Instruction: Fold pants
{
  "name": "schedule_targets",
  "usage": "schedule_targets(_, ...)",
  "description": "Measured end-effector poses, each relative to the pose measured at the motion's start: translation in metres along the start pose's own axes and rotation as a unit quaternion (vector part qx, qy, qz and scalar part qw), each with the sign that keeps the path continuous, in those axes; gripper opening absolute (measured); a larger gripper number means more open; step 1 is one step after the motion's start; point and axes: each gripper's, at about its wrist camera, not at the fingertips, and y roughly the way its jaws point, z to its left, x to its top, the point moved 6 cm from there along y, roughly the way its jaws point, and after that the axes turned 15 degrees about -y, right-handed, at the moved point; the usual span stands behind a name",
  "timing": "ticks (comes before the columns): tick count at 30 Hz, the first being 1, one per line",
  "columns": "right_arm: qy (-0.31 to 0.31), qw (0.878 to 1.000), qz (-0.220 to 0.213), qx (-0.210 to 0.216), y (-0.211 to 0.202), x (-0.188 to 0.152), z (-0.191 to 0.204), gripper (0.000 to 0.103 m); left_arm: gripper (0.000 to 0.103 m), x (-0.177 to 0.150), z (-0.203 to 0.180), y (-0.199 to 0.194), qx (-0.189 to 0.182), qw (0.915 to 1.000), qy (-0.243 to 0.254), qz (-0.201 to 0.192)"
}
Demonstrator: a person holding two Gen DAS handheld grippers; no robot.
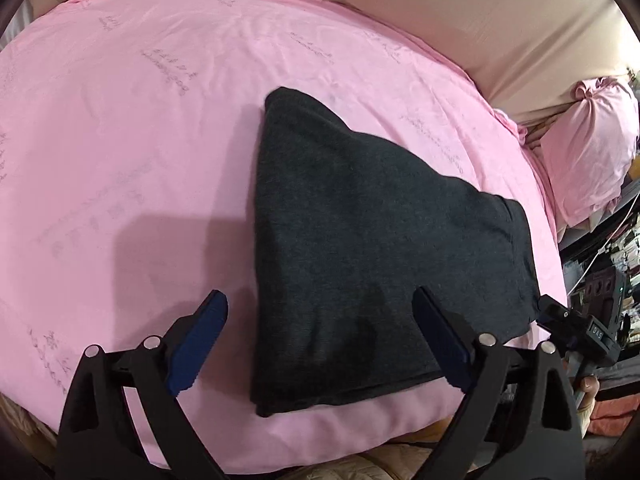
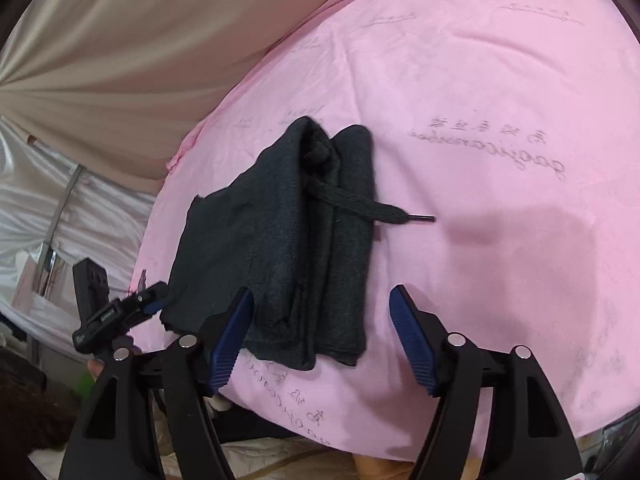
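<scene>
Both sets of jaws gape empty; dark pants (image 1: pixel 360 248) on the pink bed (image 1: pixel 140 140) look soft, light, floppy w/ thick folded layers, so best pinched at a corner edge.

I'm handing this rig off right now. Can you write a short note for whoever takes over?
Left tool: open, holding nothing, hovering at the near edge of the pants.
Right tool: open, empty, at the bundle's other end.
Pants: dark grey, folded into a compact bundle on the pink sheet; drawstring trails out onto the sheet.
Done: the folding, apparently.
Left: perhaps tuck the drawstring in and square the edges.
</scene>
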Motion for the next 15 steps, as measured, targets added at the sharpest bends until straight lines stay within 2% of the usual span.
schedule_targets(3, -0.007, 1.0, 0.016, 0.012, 0.02, 0.002, 0.008, 0.071, 0.092, -0.01, 0.0, 0.014, -0.005, 0.9995, -0.003, 0.031)
schedule_targets(5, -0.02, 1.0, 0.006, 0.017, 0.026, 0.004, 0.014, 0.076, 0.092, -0.013, -0.004, 0.016, -0.001, 0.9997, 0.013, 0.021)
schedule_targets(15, -0.038, 0.998, -0.012, 0.041, 0.063, 0.022, 0.022, 0.082, 0.092, 0.005, -0.015, 0.033, -0.02, 0.9994, 0.028, 0.006)
